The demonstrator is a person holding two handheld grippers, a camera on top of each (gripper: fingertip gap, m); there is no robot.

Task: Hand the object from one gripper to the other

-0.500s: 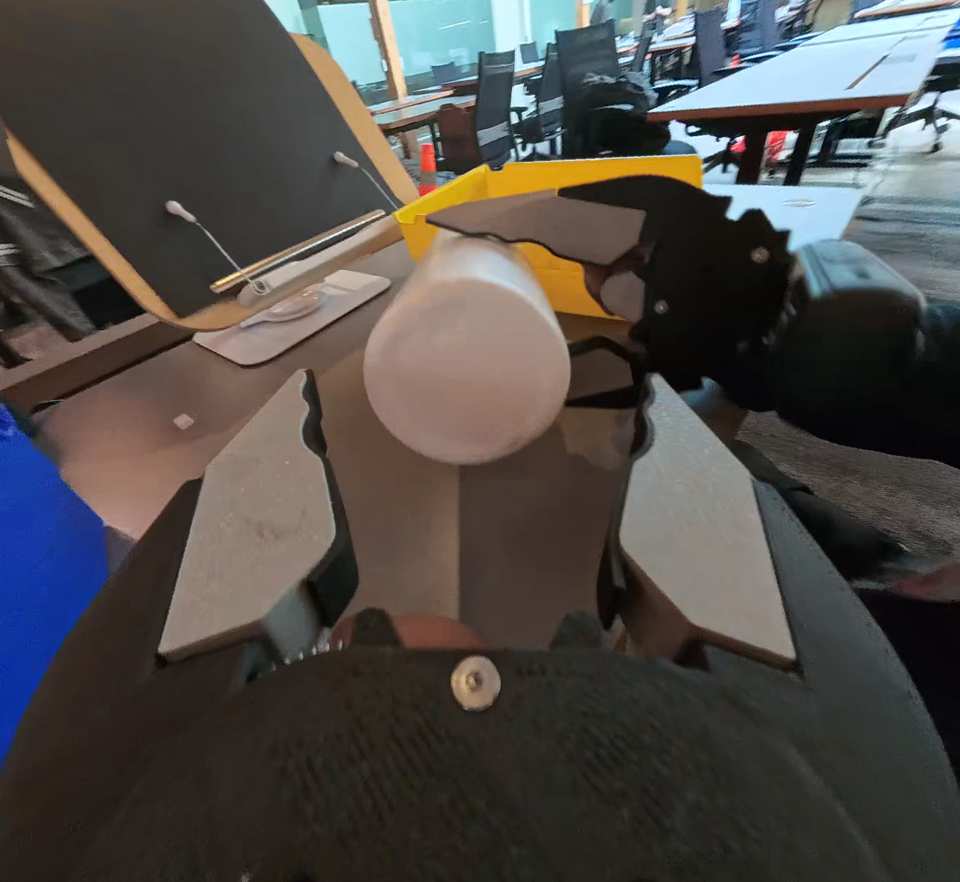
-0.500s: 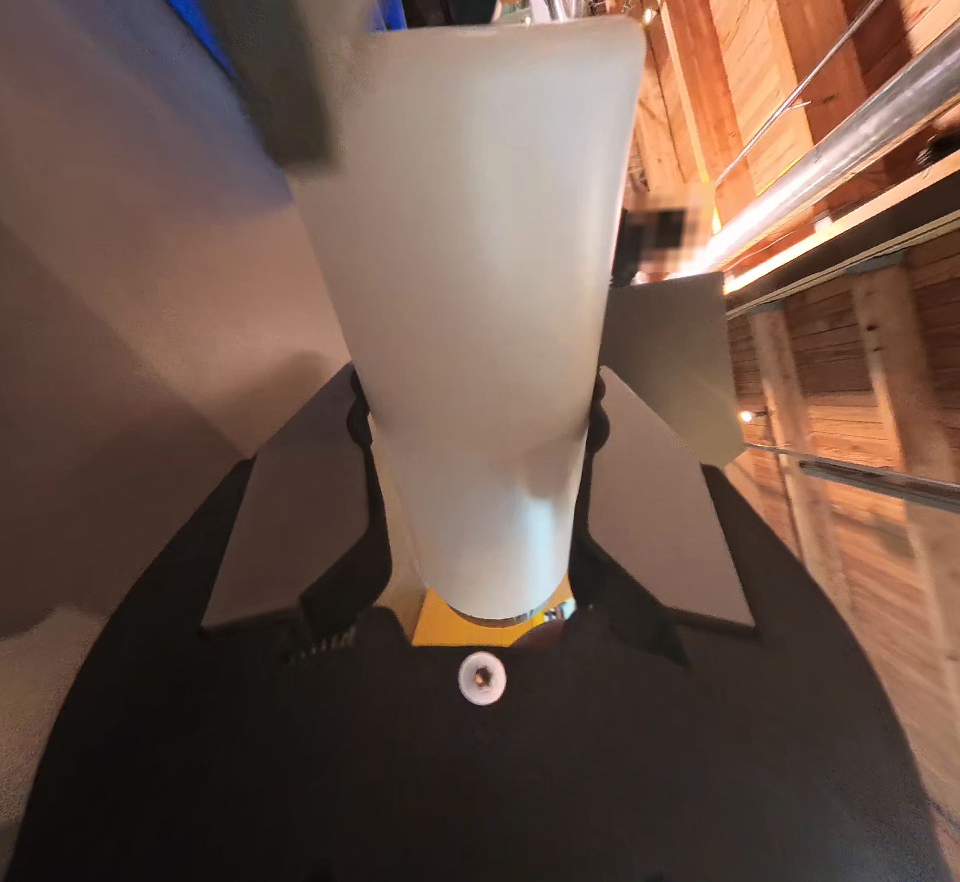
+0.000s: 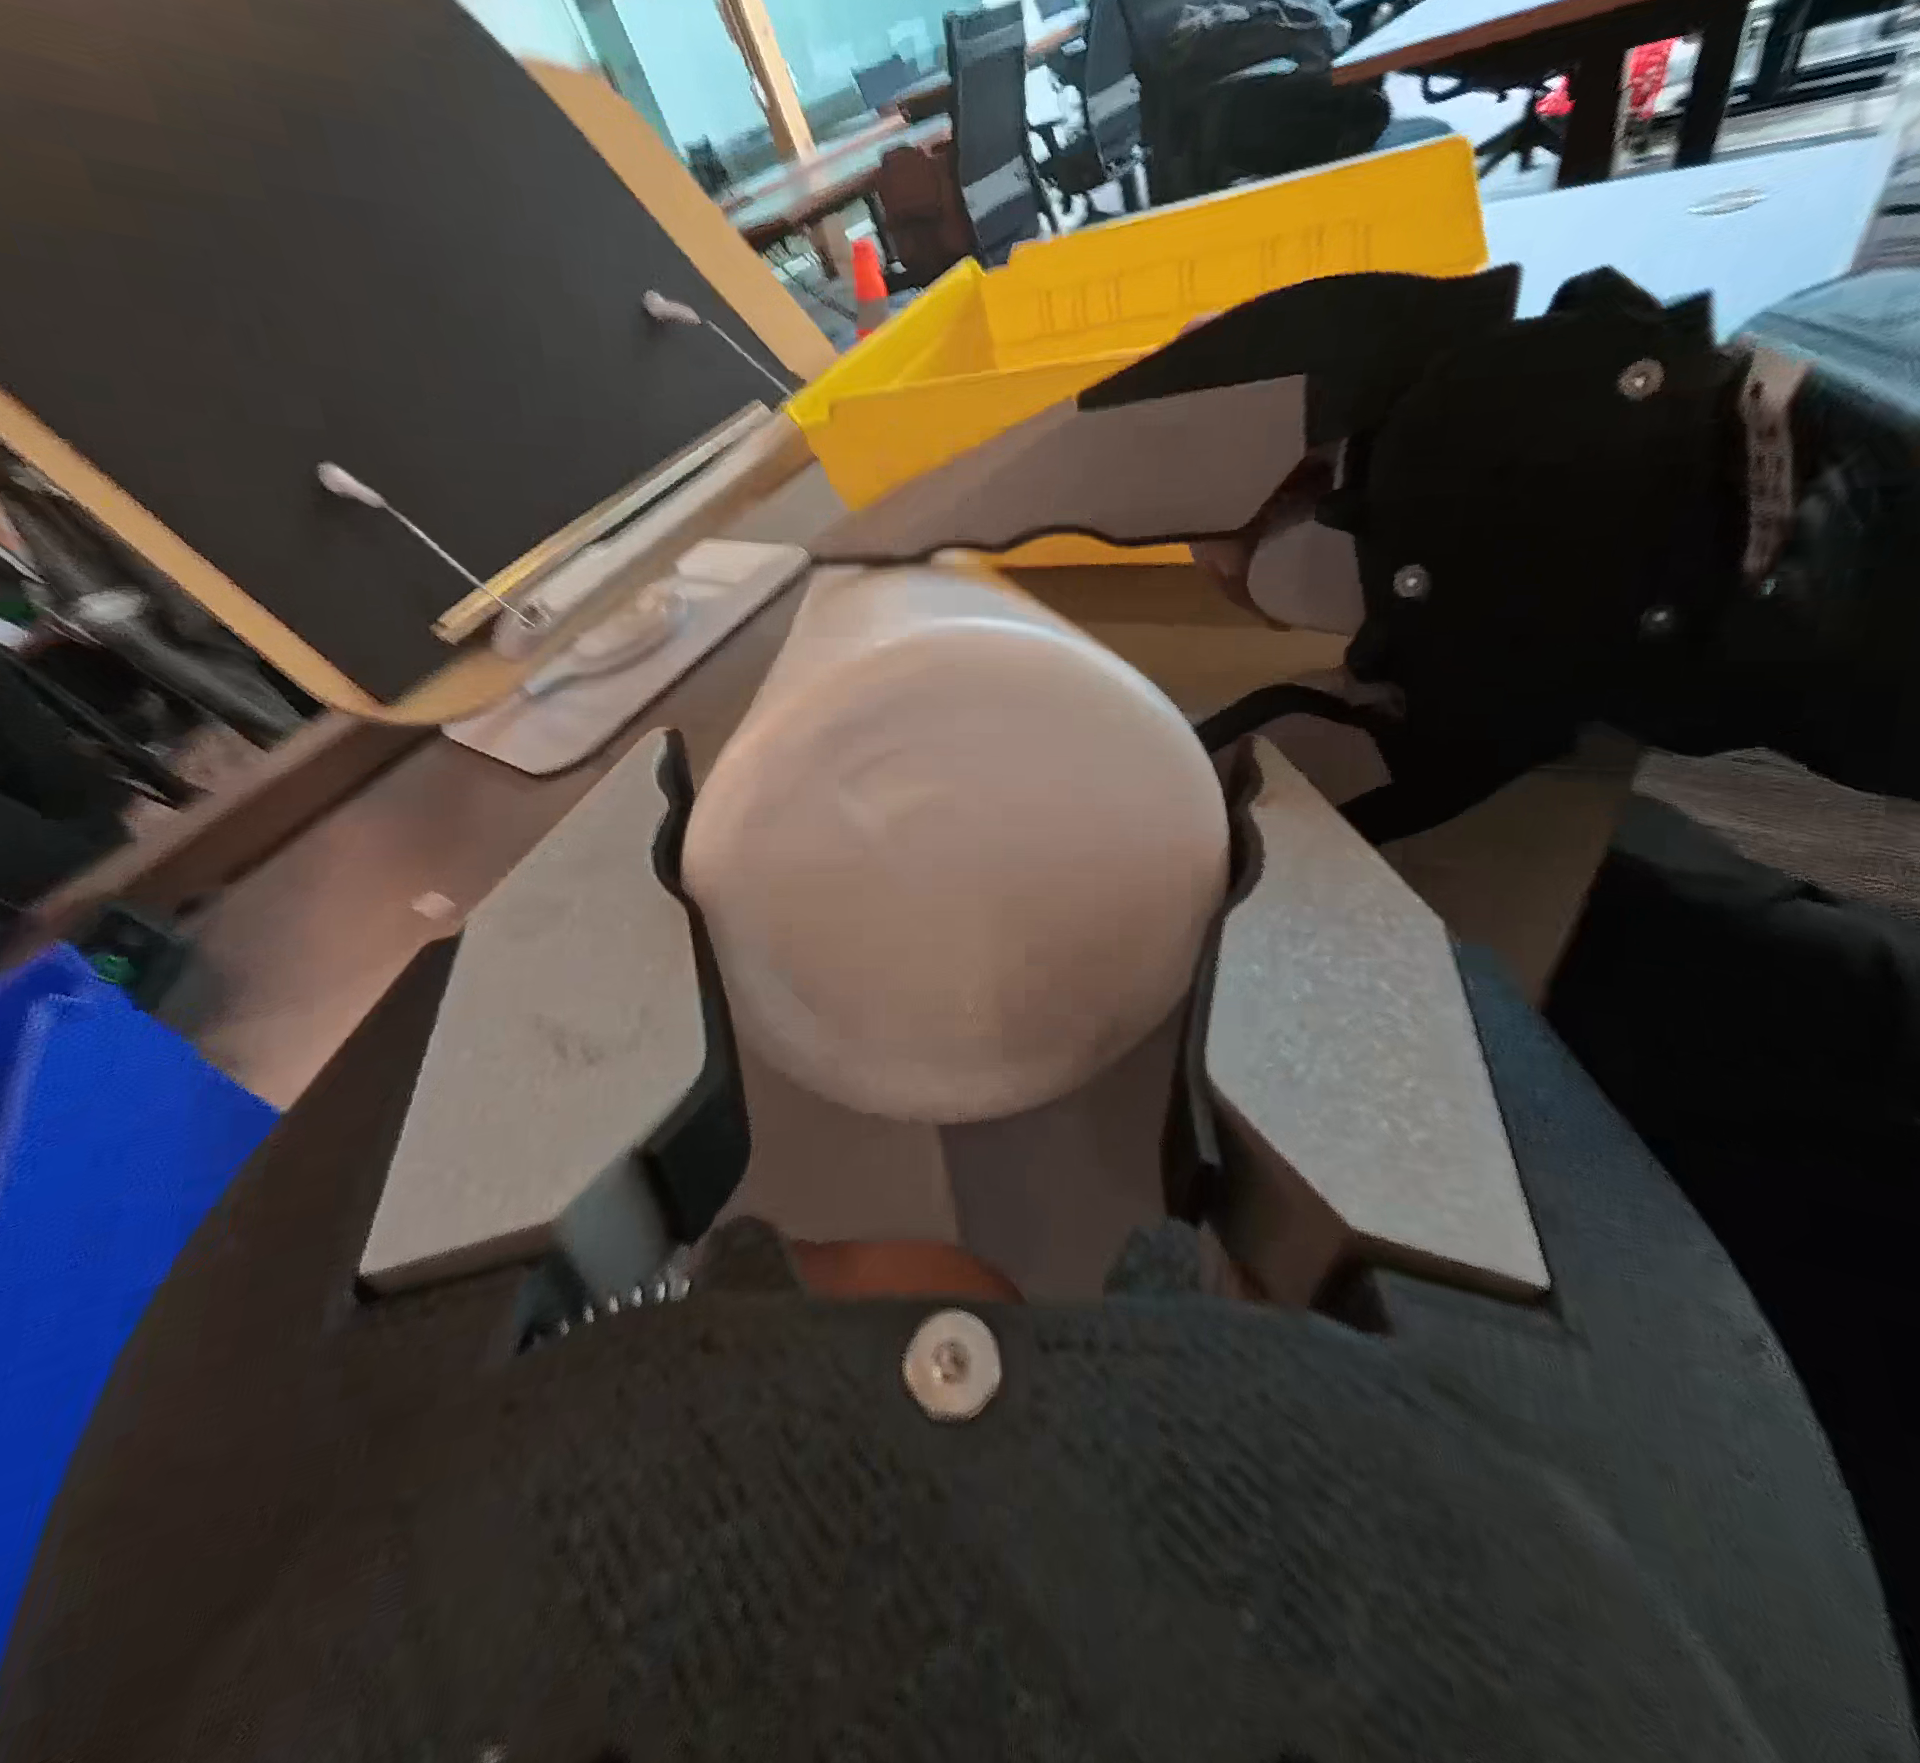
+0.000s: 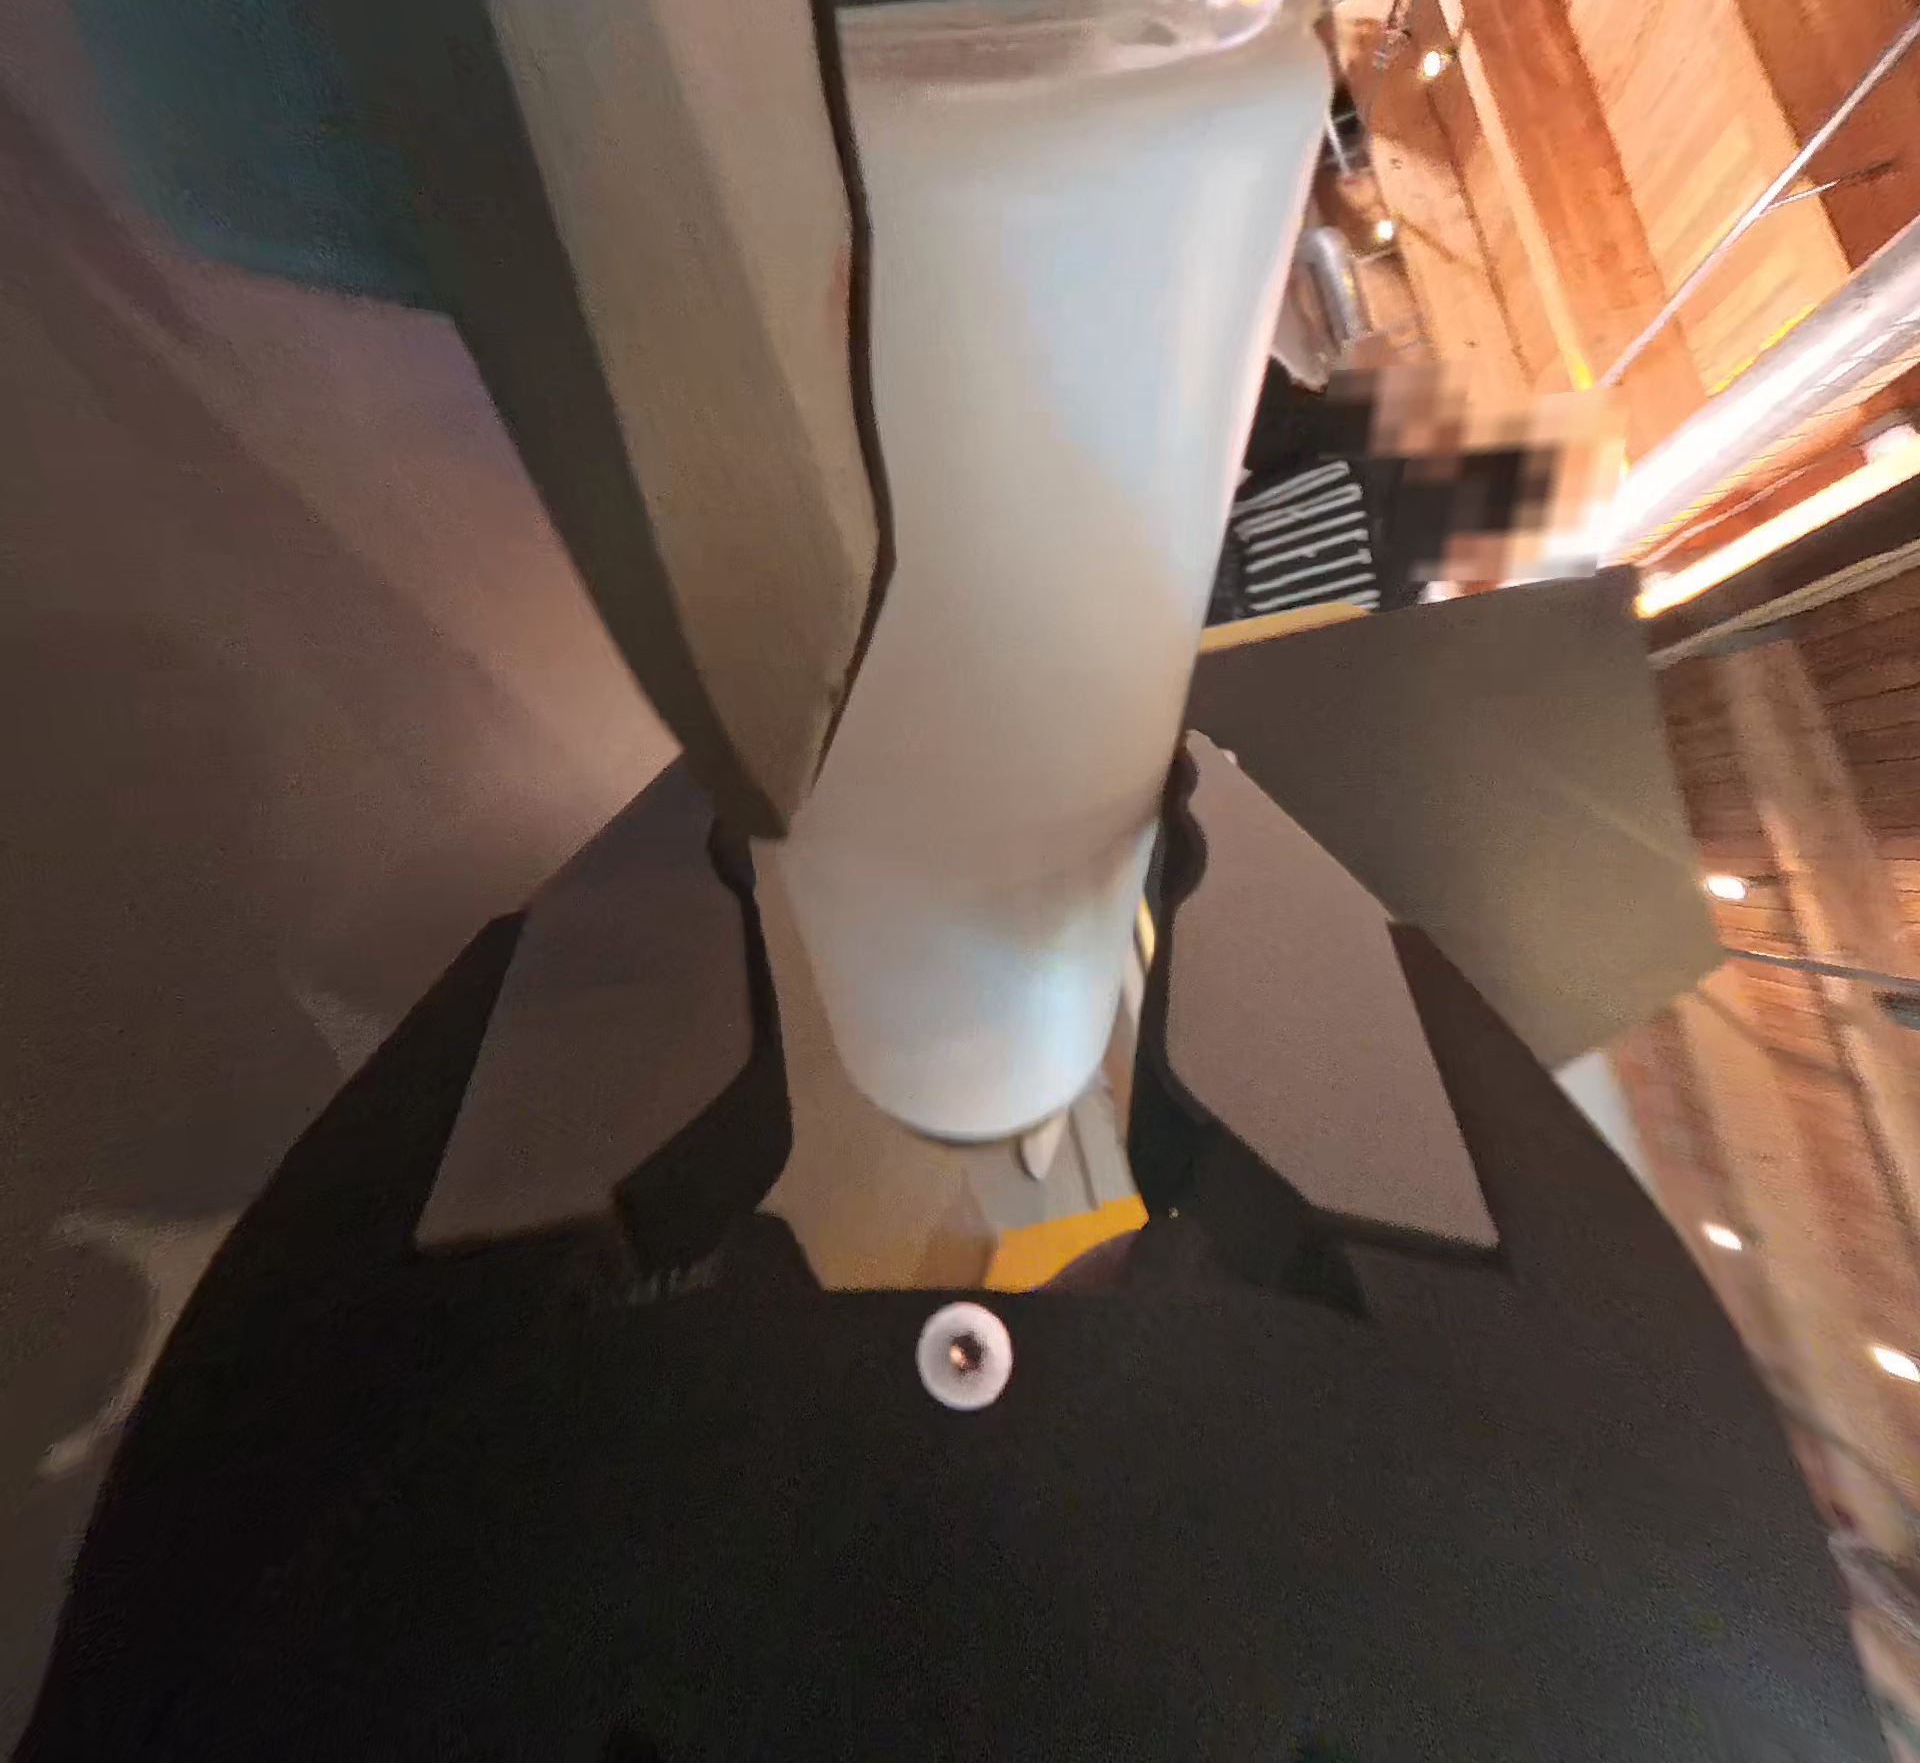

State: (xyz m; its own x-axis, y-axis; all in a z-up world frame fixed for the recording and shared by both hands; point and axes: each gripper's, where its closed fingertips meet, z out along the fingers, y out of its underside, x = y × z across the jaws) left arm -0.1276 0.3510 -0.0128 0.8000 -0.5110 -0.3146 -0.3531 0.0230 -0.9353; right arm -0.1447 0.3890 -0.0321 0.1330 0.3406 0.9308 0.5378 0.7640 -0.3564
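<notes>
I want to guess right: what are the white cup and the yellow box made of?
The white cup looks like frosted plastic: matte, milky, and a bit see-through near its rim in the right wrist view; frosted glass is possible. The yellow box looks like hard moulded plastic, with a smooth, even colour and ribbed walls.

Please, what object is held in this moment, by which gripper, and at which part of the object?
The white cup is held by both: the left gripper clamps one end, the right gripper grips the other end.
</notes>
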